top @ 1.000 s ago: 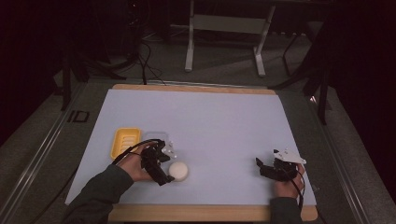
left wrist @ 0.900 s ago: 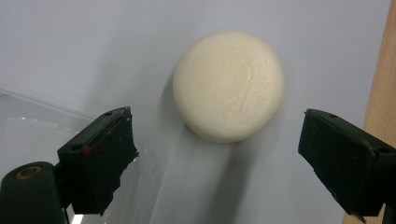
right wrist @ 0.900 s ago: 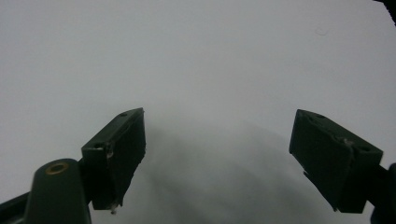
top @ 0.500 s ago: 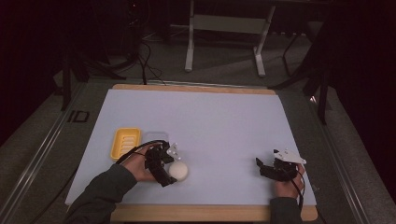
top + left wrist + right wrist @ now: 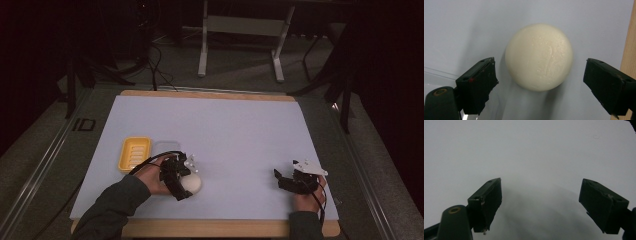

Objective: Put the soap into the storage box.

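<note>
Yellow plastic marks the far-left item: a ridged soap dish (image 5: 134, 153) on the pale mat (image 5: 235, 130), with a clear, barely visible lid (image 5: 165, 148) just beside it on its right. To the right of the dish and nearer the person, the left gripper (image 5: 182, 182) has come down over the cream-white round soap (image 5: 192, 184), which lay a little clear of its tips a second ago. In the left gripper view the soap (image 5: 539, 57) sits on the mat between the two black jaws, which are spread wide on either side of it without touching it. The dish and lid have not moved. Far to the right of the dish, the right gripper (image 5: 281, 180) stays where it was, low over bare mat (image 5: 529, 152), its jaws held wide apart with nothing between them.
</note>
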Motion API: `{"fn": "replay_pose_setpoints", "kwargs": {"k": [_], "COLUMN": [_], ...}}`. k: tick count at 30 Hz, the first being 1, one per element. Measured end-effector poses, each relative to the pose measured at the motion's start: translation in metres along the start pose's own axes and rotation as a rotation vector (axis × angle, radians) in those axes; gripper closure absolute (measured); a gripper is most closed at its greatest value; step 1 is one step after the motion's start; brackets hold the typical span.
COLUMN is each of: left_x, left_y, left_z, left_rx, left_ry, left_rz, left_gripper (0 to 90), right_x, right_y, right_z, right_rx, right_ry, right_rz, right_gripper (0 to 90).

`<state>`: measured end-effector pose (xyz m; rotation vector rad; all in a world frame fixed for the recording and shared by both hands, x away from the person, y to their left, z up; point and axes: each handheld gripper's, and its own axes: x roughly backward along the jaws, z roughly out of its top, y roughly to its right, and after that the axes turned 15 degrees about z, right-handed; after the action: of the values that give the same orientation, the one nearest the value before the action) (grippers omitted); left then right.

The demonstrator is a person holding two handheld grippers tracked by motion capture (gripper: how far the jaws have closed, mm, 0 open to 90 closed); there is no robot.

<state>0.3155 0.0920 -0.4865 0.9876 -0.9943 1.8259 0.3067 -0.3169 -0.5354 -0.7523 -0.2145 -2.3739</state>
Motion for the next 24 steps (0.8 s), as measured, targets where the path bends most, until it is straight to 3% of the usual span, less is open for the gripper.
{"fn": "replay_pose_setpoints", "kwargs": {"k": [11, 24], "left_x": [-0.010, -0.017], "left_y": [0.003, 0.004], "left_z": [0.006, 0.012], "left_rx": [-0.011, -0.036], "left_ry": [-0.038, -0.074], "left_rz": [-0.025, -0.021], "left_gripper": [15.2, 16.0], "right_x": [0.000, 0.000], "right_y": [0.000, 0.000], "right_z": [0.000, 0.000], "right_rx": [0.002, 0.002], "right_ry": [-0.002, -0.002], "right_rz": [0.000, 0.001], "right_gripper": [18.1, 18.1]}}
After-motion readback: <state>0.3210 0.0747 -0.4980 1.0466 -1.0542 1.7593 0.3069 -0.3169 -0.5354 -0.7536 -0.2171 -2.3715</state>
